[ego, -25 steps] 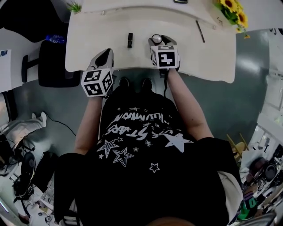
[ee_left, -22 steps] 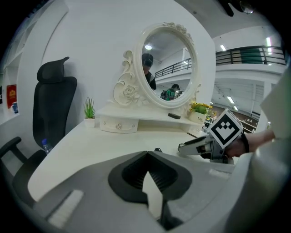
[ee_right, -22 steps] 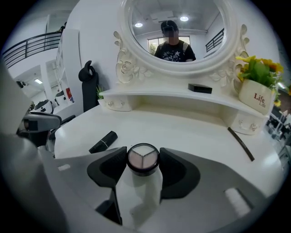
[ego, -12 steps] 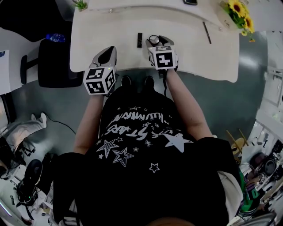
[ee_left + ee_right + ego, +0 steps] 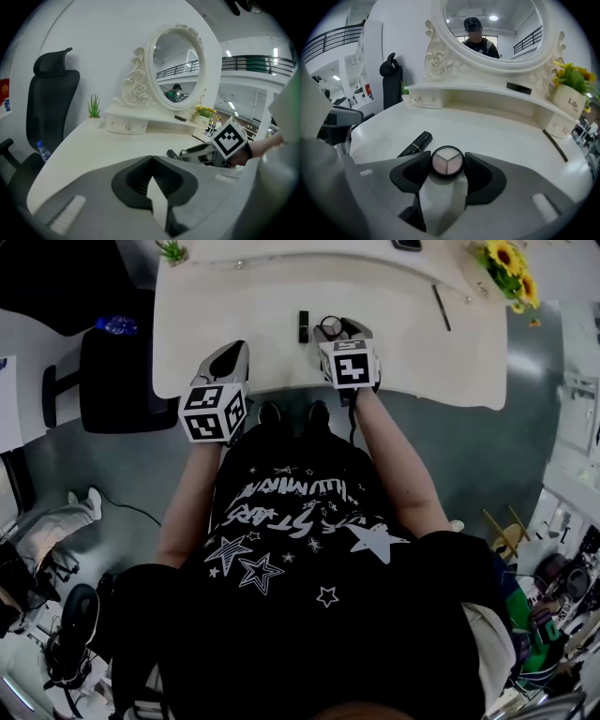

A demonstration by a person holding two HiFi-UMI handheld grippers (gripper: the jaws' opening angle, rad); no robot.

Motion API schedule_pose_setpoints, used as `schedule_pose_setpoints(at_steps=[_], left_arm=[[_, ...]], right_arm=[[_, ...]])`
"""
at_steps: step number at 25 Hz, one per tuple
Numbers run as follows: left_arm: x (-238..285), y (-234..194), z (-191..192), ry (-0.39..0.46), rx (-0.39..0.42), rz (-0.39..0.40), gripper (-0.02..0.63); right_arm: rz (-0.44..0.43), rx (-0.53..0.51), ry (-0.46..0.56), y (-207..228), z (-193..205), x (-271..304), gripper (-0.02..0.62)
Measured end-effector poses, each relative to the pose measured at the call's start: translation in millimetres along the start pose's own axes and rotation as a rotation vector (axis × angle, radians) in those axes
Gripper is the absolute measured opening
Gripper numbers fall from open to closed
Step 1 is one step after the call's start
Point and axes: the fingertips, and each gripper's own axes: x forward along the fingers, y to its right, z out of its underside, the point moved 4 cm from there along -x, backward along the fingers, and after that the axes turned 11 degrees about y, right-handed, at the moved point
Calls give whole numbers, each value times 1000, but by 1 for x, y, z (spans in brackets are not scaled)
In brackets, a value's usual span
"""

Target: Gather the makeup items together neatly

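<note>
Gripping a round, dark-rimmed compact of pale pink pressed powder (image 5: 447, 161) by its sides, the right gripper (image 5: 447, 169) has both dark pads pressed on it at the near part of the white dressing table (image 5: 497, 131); whether the compact rests on the top or hangs just clear I cannot tell; a hold across the rim keeps the flat case level for carrying. The left gripper (image 5: 151, 161) waits over the near edge with its jaws together and nothing between them, likely in reserve. Just beside the compact, to its left, lies a black lipstick tube with a thin gold band (image 5: 416, 143), probably the gathering spot; a thin dark pencil (image 5: 555, 145) lies well apart at the far right, near a white pot of yellow flowers (image 5: 568, 103), so it seems yet to be fetched; an ornate white oval mirror (image 5: 492, 28) stands behind.
</note>
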Motion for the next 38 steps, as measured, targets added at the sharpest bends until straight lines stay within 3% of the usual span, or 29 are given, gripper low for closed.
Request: schedule_pose_setpoints(at_steps=[6, 12, 22, 32, 38], left_arm=[[3, -2, 0, -5, -3, 32, 0], [4, -6, -6, 10, -1, 62, 0], [4, -10, -17, 28, 24, 140, 0], [38, 30, -23, 10, 63, 235, 0], [67, 69, -27, 4, 75, 241, 0]], right_arm=[[25, 6, 1, 0, 0, 0, 262], [44, 15, 23, -3, -8, -6, 321], [161, 59, 73, 5, -21, -36, 322], [323, 165, 92, 72, 1, -72, 313], [333, 179, 87, 123, 9, -81, 307]])
